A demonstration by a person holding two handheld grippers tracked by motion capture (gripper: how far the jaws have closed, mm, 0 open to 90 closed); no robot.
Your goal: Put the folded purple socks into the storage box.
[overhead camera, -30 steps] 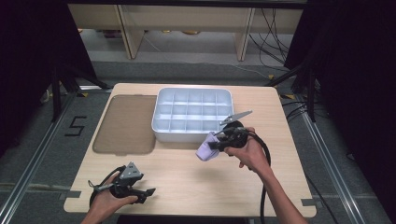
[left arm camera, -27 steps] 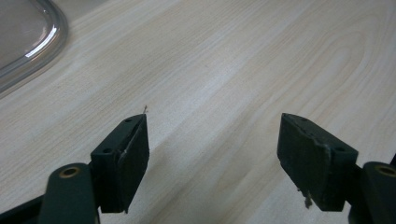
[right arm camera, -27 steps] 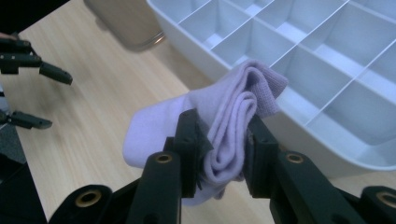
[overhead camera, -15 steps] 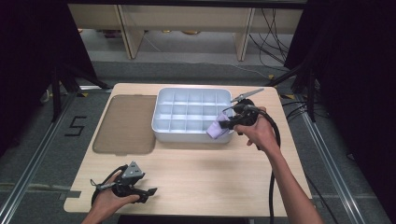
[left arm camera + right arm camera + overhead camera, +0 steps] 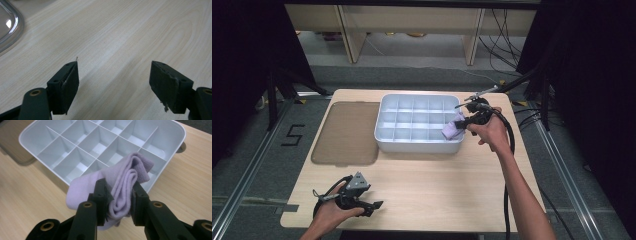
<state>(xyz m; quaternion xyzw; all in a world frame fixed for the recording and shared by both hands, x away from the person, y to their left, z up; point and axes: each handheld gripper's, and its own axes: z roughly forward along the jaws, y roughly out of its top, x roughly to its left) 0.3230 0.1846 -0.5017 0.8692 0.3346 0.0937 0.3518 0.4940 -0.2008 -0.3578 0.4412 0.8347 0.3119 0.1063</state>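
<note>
Over the right end of the white tray (image 5: 389, 135), the right gripper (image 5: 461, 121) is clenched on a folded lilac cloth (image 5: 452, 128). One second ago that gripper and cloth were nearer the person, over bare table just in front of the tray's front wall; half a second ago they had reached the tray's front right corner; now they sit a bit farther in, cloth hanging over the rightmost compartments near the front. Right gripper view: cloth (image 5: 120, 187) pinched between the two black jaws, folds bunched up, its far end drooping over the tray (image 5: 40, 135) rim at a corner compartment; can't tell if it touches the compartment floor. Right forearm stretches further forward than before, cable trailing along it. Left gripper (image 5: 374, 205) stays low at the near left of the wooden table (image 5: 437, 185), same spot in all three high views, hand wrapped around it. Left gripper view: jaws spread wide apart, nothing between them, bare wood below, edge of the clear brownish lid (image 5: 10, 27) at top left. That lid (image 5: 346, 132) lies flat on the table just left of the tray, unmoved. Tray itself has not shifted; other compartments look empty.
</note>
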